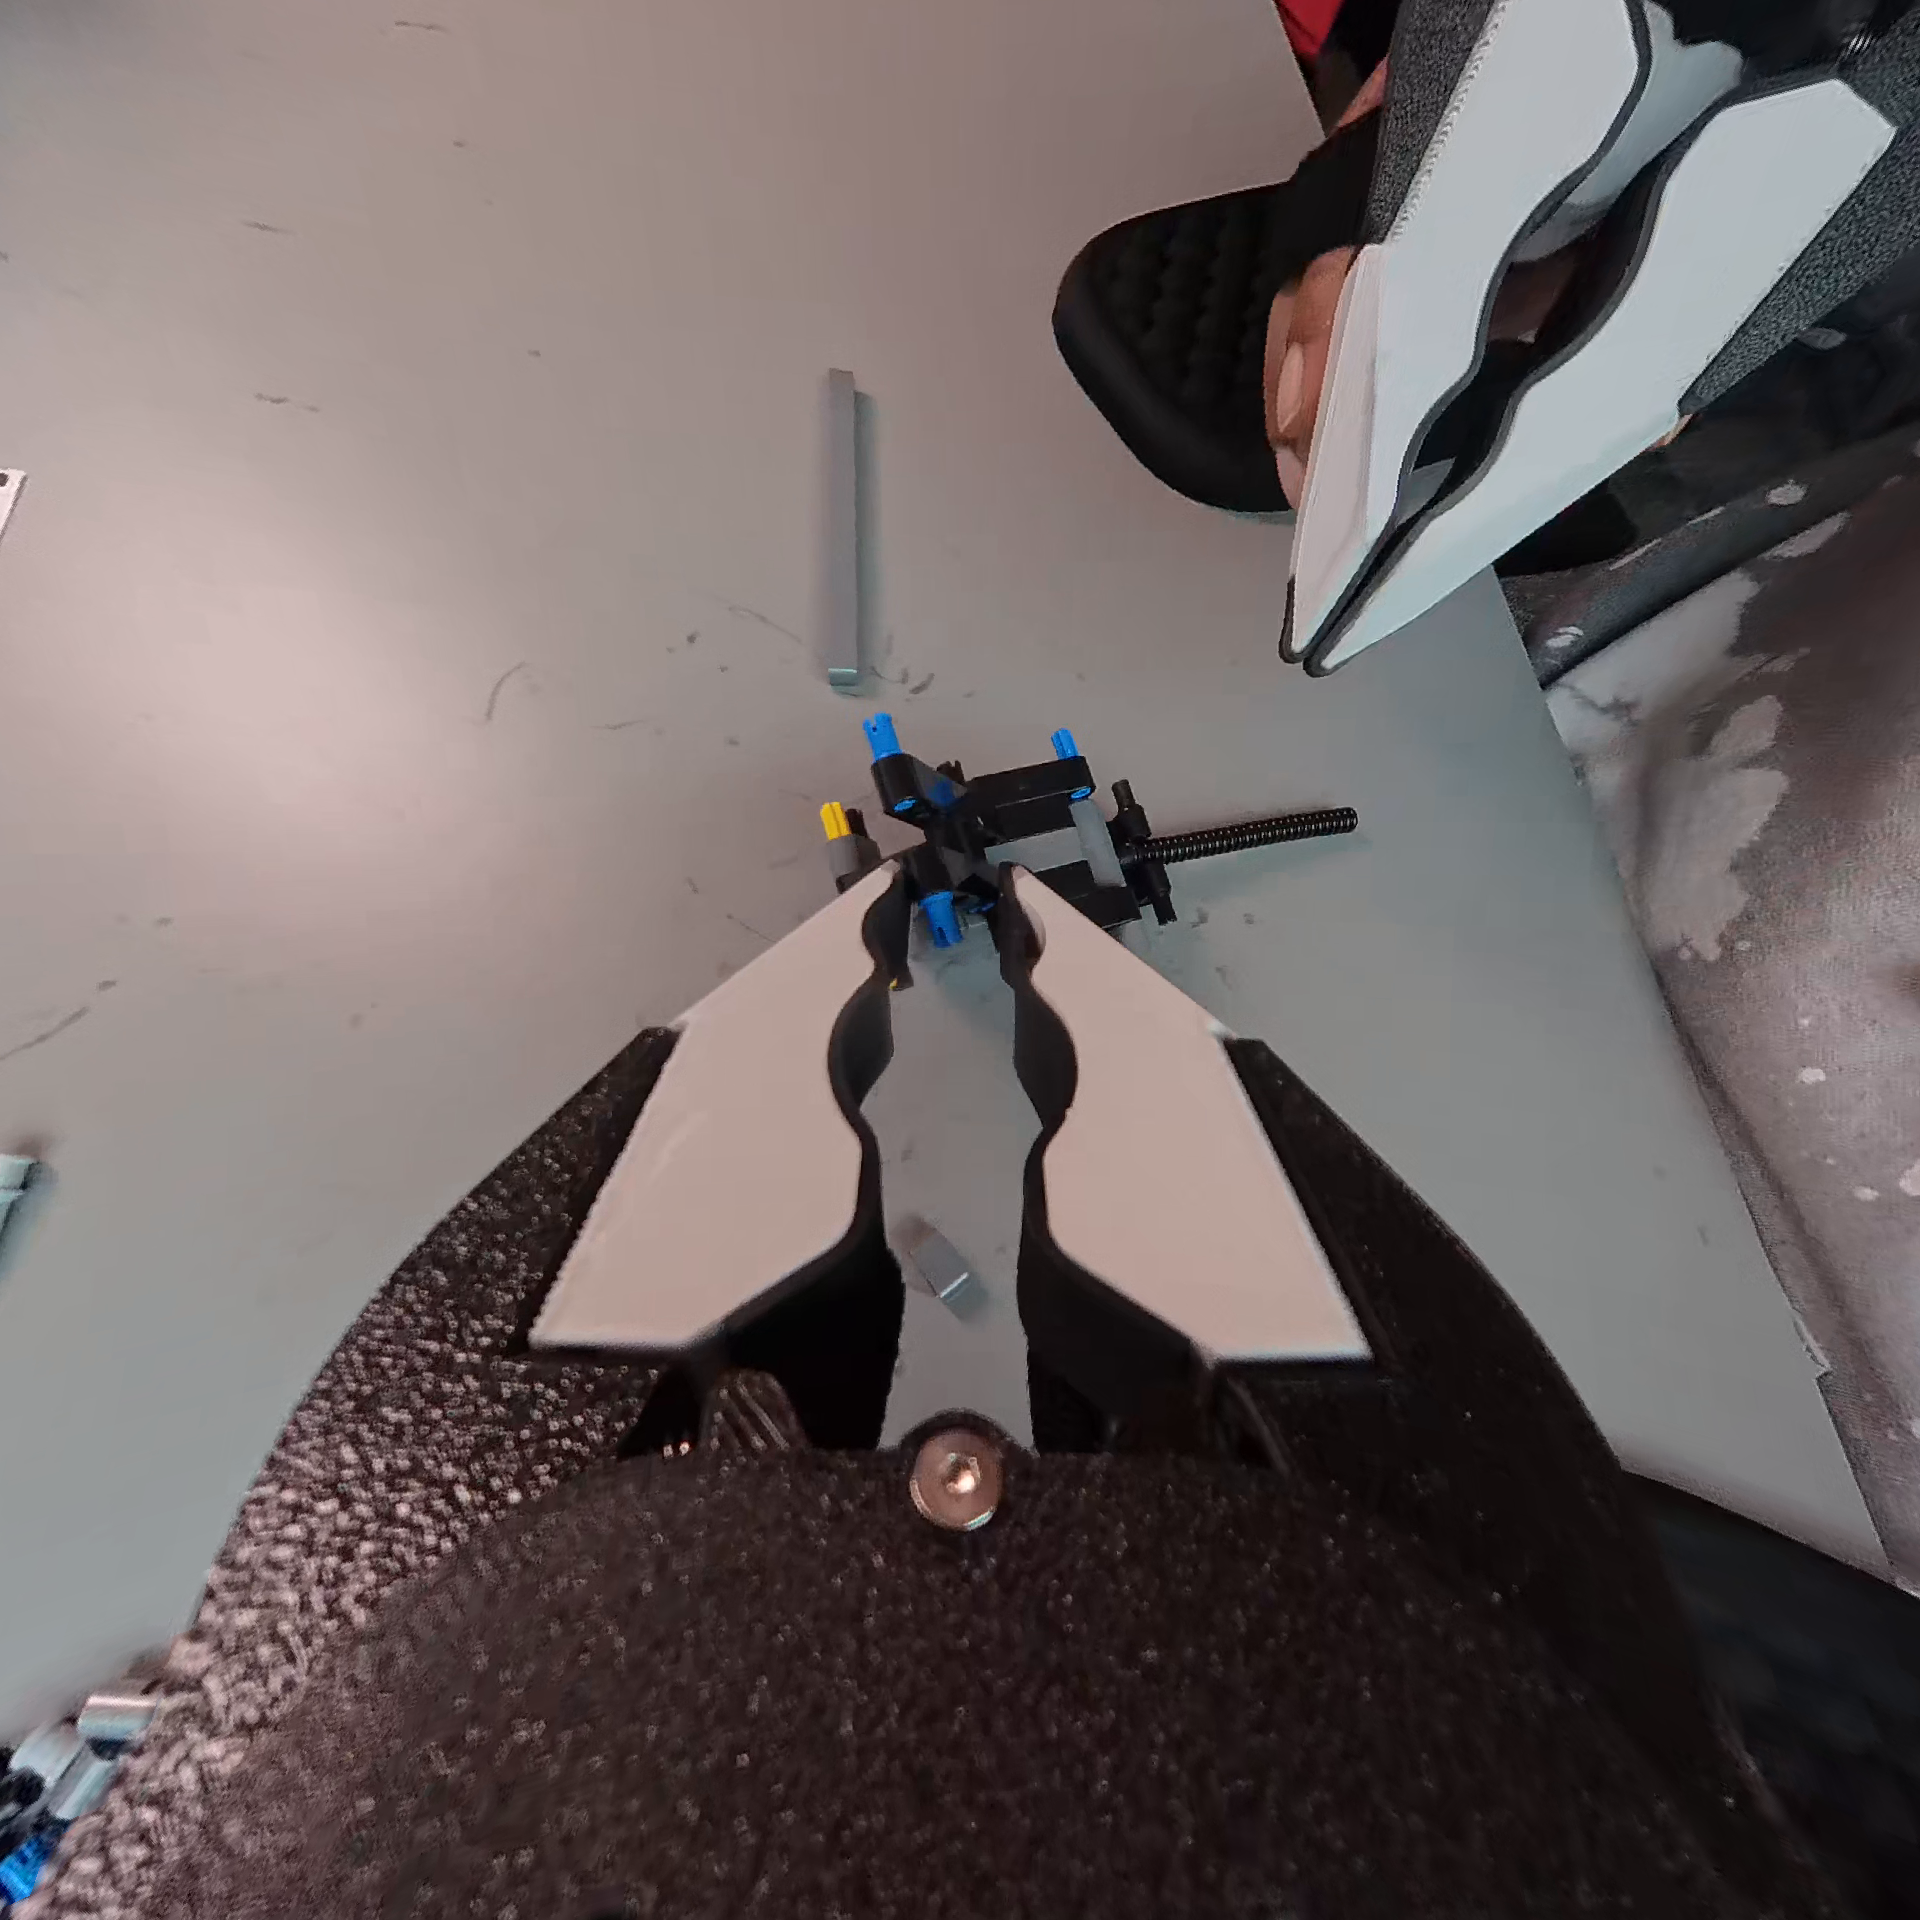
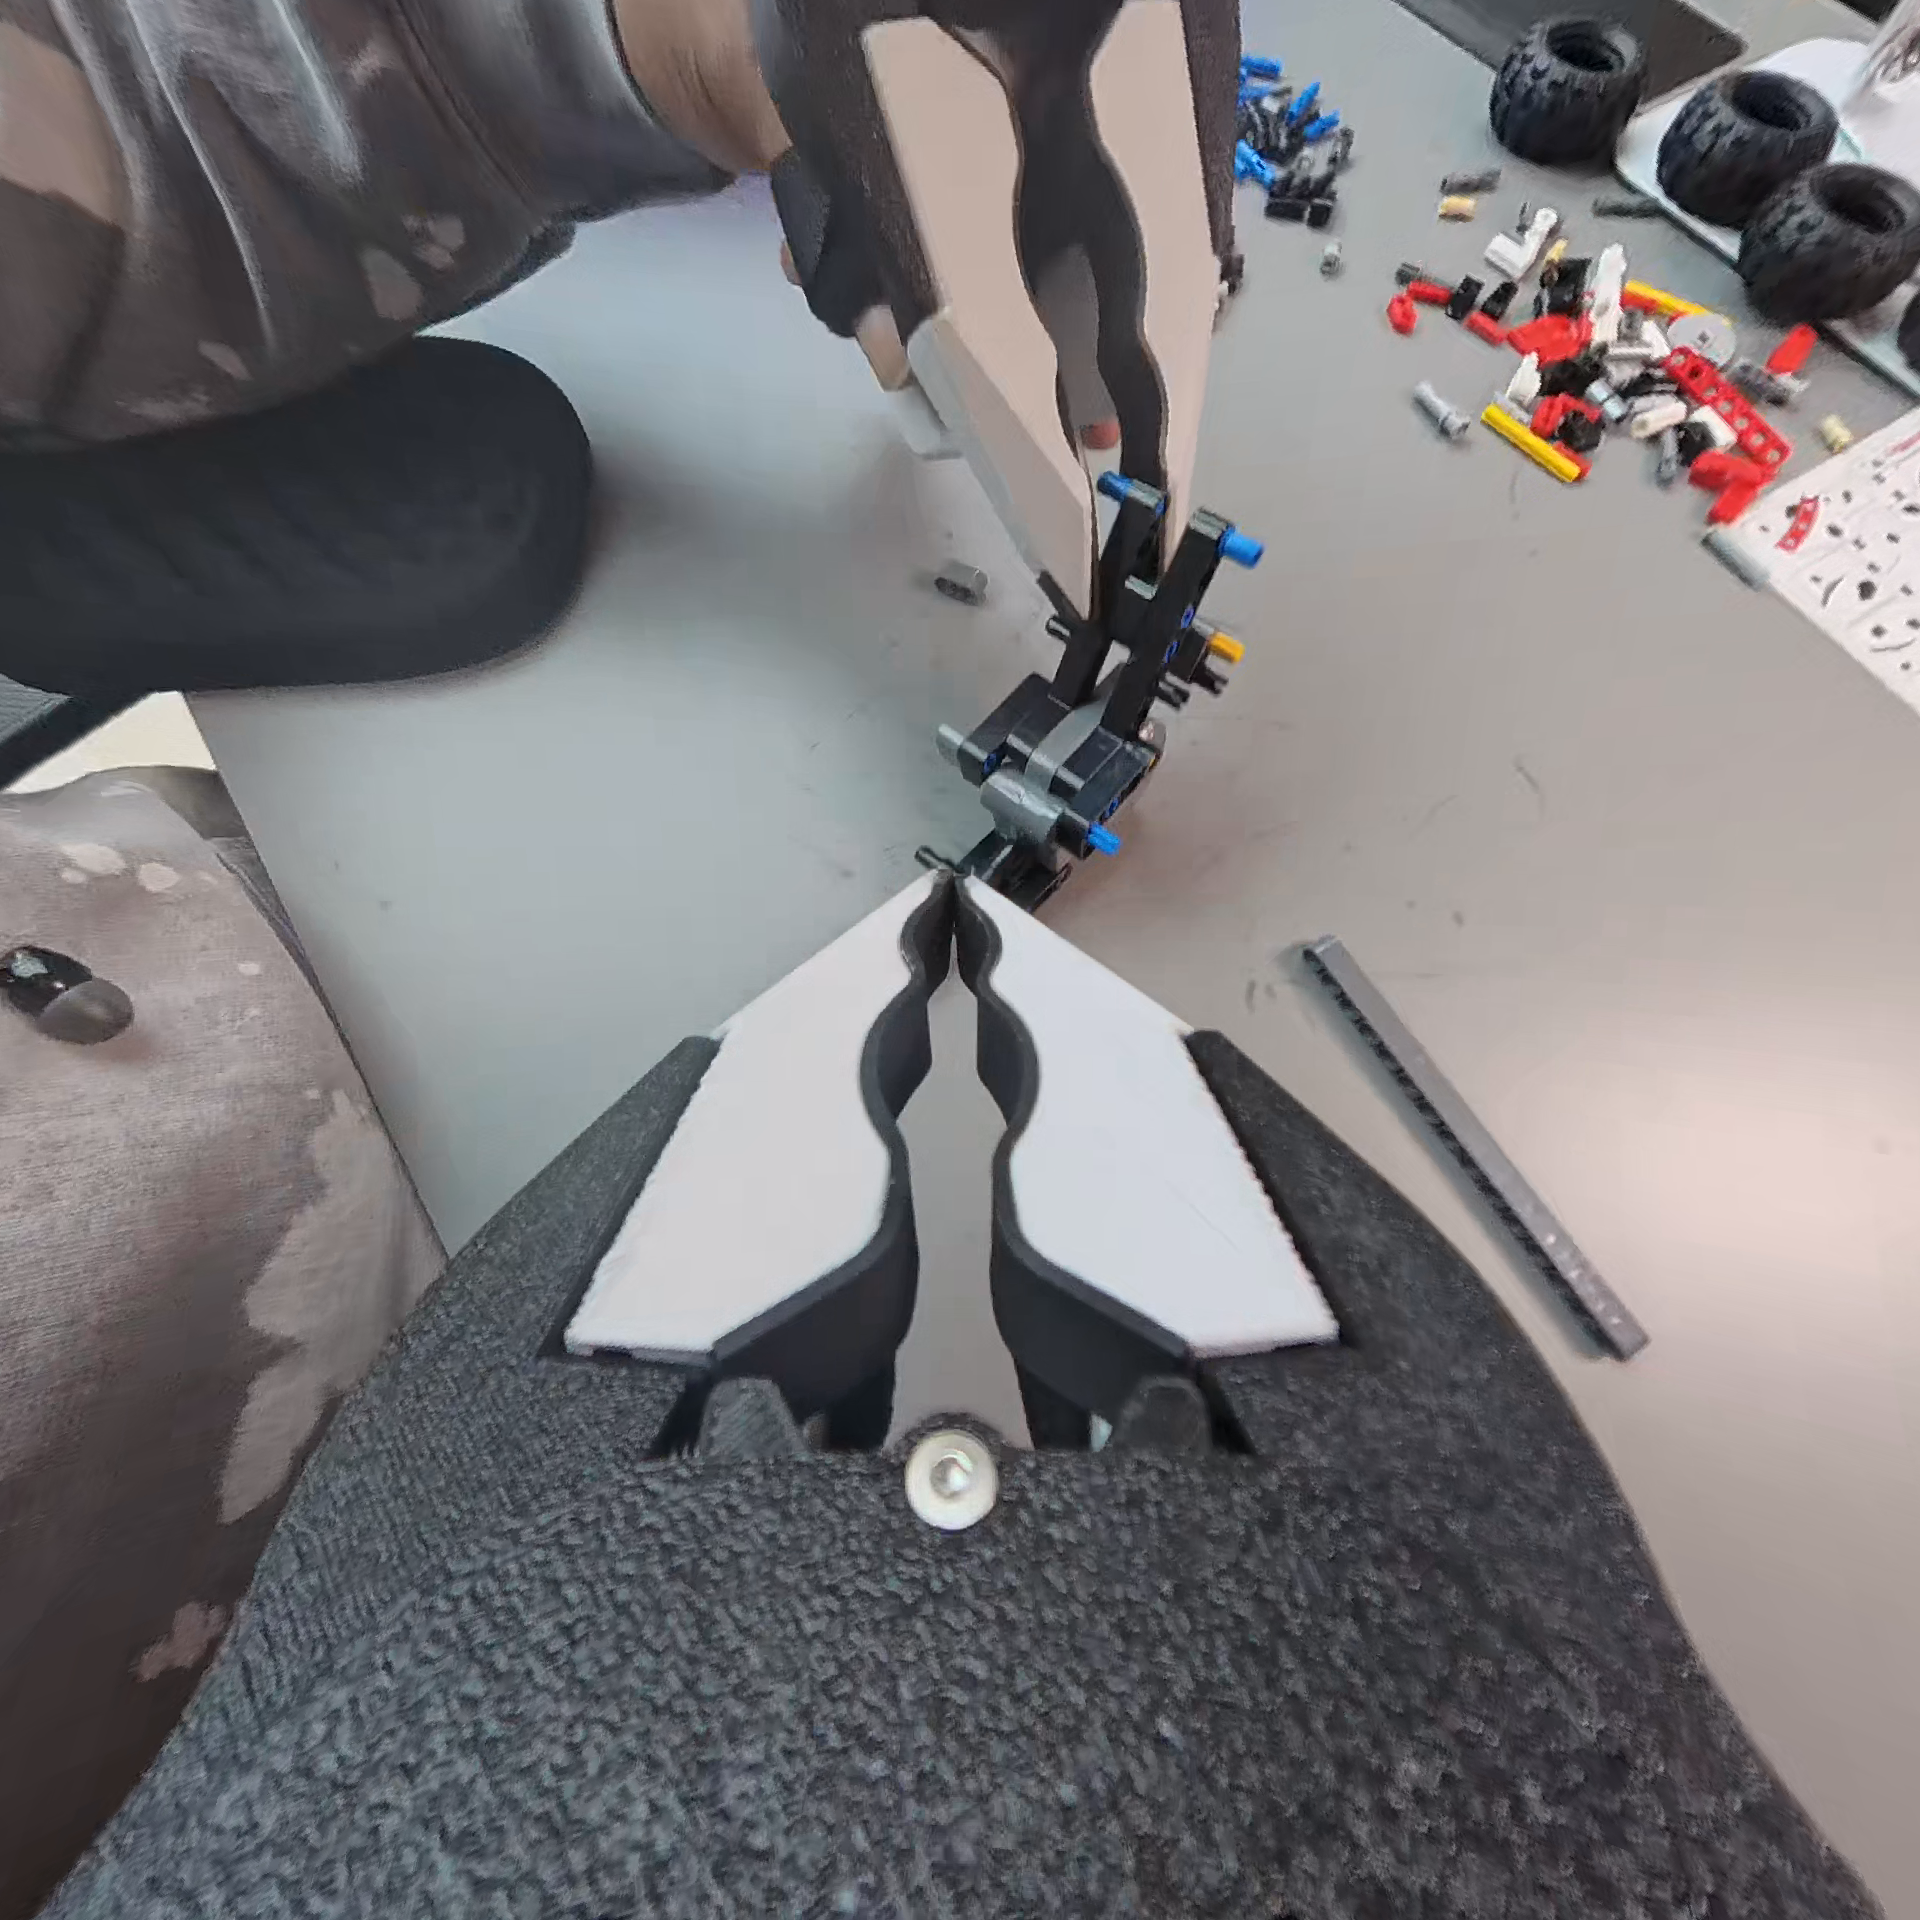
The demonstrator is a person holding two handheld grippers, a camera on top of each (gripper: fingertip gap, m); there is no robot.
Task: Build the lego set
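Black lego assy [image 1: 997,831] pinched by left hand-held gripper [image 1: 951,883] reaching fwd; right hand-held gripper [image 2: 951,883] closed, empty.

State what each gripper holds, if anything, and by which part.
The left gripper grips the black lego assembly by its end with the blue pins, jaws around it. The right gripper is shut and holds nothing.

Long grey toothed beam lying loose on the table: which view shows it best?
Right wrist view: the long grey toothed beam lies close, its toothed side facing the camera. Left wrist view shows the beam farther off, smooth-looking, teeth not visible.
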